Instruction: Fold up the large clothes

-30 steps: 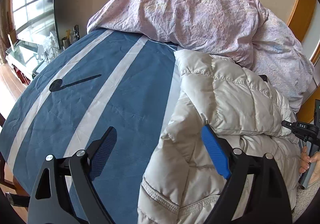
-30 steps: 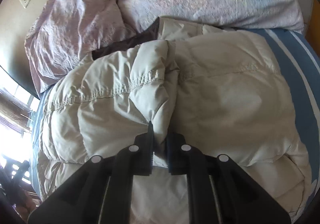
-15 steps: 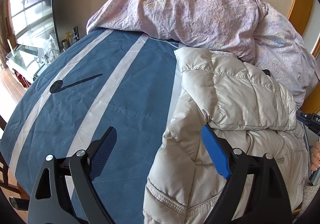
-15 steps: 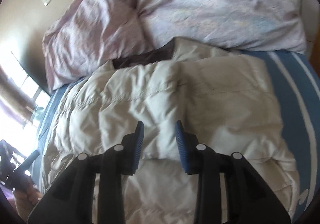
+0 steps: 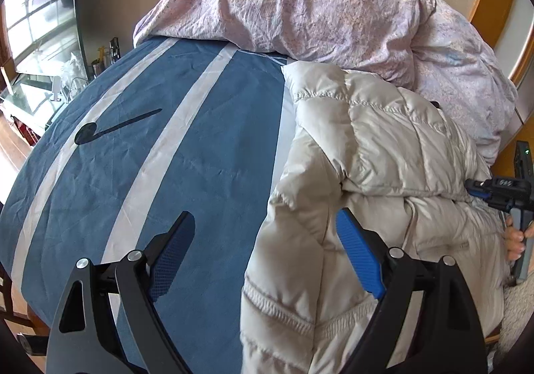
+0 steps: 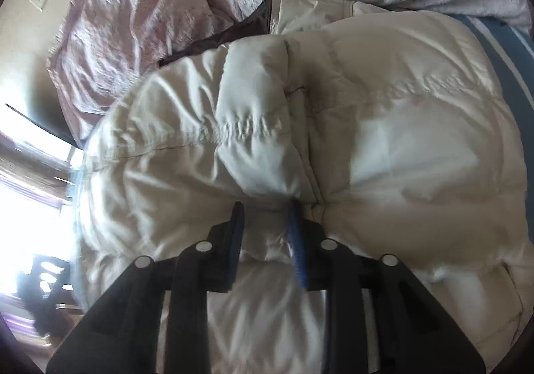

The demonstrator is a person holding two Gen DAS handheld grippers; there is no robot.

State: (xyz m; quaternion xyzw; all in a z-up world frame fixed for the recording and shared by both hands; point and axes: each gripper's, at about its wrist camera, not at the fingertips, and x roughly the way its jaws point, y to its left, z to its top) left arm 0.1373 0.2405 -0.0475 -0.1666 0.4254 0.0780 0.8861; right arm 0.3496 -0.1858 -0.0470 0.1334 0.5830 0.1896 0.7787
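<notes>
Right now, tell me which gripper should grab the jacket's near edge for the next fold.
Left. The left gripper is wide open, straddling the jacket's edge; the right gripper is only opening over its middle.

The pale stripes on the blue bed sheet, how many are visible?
3 in the left wrist view: left, middle, and one beside the jacket. More may be hidden under the jacket.

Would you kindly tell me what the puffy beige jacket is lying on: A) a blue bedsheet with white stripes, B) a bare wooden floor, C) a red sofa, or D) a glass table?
A: the jacket lies on the blue sheet with white stripes, next to a pink duvet.
</notes>
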